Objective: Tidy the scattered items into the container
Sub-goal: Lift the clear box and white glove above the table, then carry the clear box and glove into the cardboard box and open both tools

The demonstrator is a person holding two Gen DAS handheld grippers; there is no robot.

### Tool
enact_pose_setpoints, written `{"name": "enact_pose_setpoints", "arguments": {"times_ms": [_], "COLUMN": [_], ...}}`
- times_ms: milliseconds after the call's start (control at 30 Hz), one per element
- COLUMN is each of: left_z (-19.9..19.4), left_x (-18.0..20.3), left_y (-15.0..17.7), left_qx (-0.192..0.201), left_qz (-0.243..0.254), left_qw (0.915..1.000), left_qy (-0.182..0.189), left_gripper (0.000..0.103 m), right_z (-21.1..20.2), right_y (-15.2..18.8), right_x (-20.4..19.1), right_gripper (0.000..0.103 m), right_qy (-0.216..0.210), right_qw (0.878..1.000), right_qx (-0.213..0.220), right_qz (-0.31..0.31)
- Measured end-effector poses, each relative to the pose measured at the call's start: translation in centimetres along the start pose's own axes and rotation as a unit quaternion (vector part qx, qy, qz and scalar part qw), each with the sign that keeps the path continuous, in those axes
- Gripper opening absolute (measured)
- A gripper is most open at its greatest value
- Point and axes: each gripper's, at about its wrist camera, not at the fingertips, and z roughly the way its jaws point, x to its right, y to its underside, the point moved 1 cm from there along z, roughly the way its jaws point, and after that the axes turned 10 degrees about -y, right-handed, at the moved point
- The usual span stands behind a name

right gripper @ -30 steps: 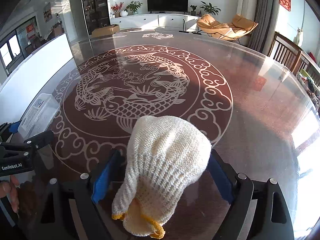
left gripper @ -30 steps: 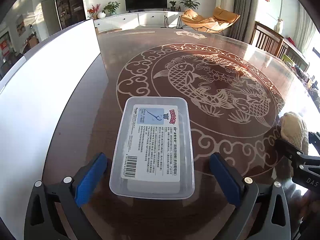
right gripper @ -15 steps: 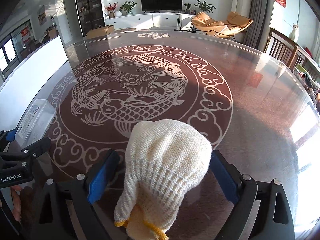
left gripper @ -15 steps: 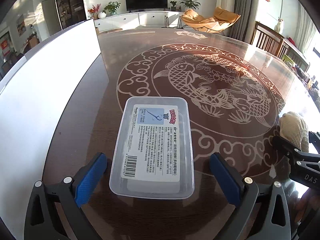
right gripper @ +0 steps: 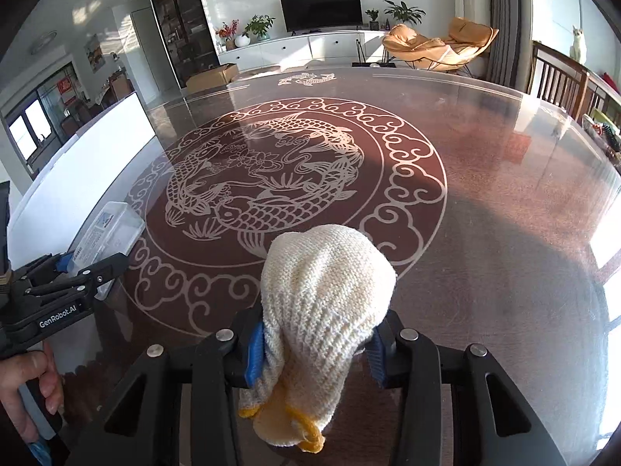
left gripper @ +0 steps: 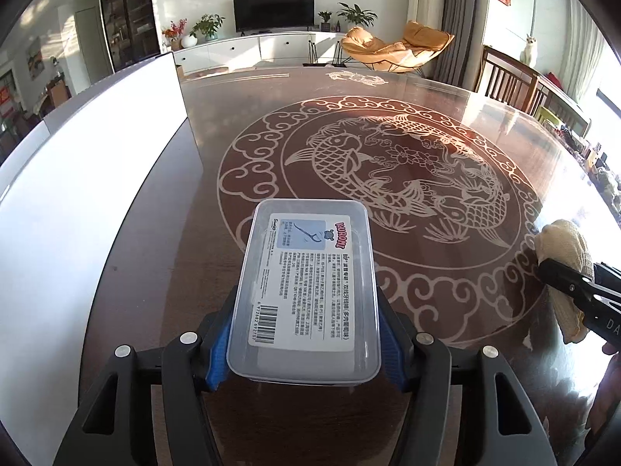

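— How do our grippers stand?
— Our left gripper (left gripper: 304, 343) is closing, blue pads against the clear container (left gripper: 306, 291) at lower centre. Our right gripper (right gripper: 316, 343) is closing on the knitted glove (right gripper: 324, 291), squeezing it.
— And beyond?
— Both sit on the table (right gripper: 485, 202) with its carp pattern; the container appears at that view's left edge.
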Motion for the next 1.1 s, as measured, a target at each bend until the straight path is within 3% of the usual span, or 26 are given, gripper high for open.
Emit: {"name": "enact_pose_setpoints", "arguments": {"times_ms": [167, 367, 533, 700, 867, 967, 1100], "left_z": [-4.4, -7.3, -11.8, -14.2, -12.5, -9.1, -3.6], "left_x": [0.3, -2.0, -9.1, -18.7, -27.3, -31.2, -33.9], "left_y": [1.7, 2.6, -1.2, -6.0, -8.6, -8.5, -7.5], "left_qx": [0.016, -0.008, 0.031, 0.058, 0.048, 0.016, -0.036], "left_qz": [-0.014, -0.061, -0.102, -0.126, -0.154, -0.18, -0.191], "left_qw": [0.9994, 0.9971, 0.9937, 0.9901, 0.983, 0.9784, 0.974], "left_qy": [0.028, 0.045, 0.034, -0.023, -0.087, -0.1, -0.117], "left_gripper": [0.061, 0.061, 0.061, 0.061, 0.061, 0.061, 0.061], "right_z": [-3.6, -2.6, -2.2, -2.2, 1.2, 6.2, 14.1], "right_y": [0.7, 1.6, -1.7, -8.0, -13.6, -14.9, -14.8], "right_x": [-1.0, -5.1, -13.1, -24.2, -35.2, -40.3, -43.3], "right_gripper": [0.042, 0.042, 0.042, 0.042, 0.043, 0.043, 0.043], "right_qy": [-0.025, -0.06, -0.107, -0.185, -0.23, -0.231, -0.206], "right_qw": [0.999, 0.996, 0.983, 0.959, 0.933, 0.923, 0.922], "right_qx": [0.015, -0.016, -0.012, 0.019, 0.027, -0.007, -0.064], "right_qz": [-0.023, -0.066, -0.149, -0.214, -0.275, -0.307, -0.322]}}
